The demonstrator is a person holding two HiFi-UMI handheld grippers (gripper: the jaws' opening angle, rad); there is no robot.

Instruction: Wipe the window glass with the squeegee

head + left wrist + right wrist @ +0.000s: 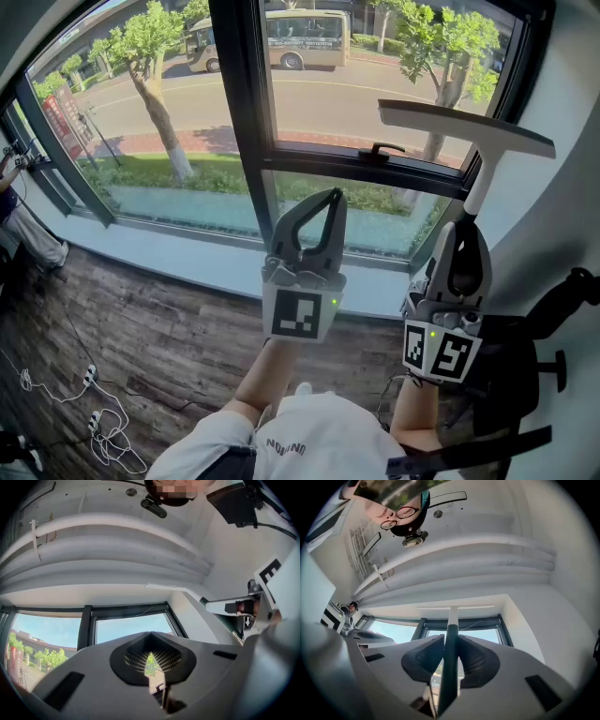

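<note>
Right gripper (466, 234) clamping shut on squeegee (469, 127) handle, blade riding crosswise above gripper tips, before window (169, 112); contact with glass unclear. Left gripper (330, 202) hovering just left of right gripper, jaws pressing together, gripping nothing, tips pointing at window frame (239, 122).

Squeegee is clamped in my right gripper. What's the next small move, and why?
Probably ease the right gripper forward and a little left until the squeegee blade meets the window glass. Its jaws are shut on the handle with the blade raised crosswise, but the blade seems to hang short of the pane, partly over the white wall. The left gripper is shut and empty.
</note>
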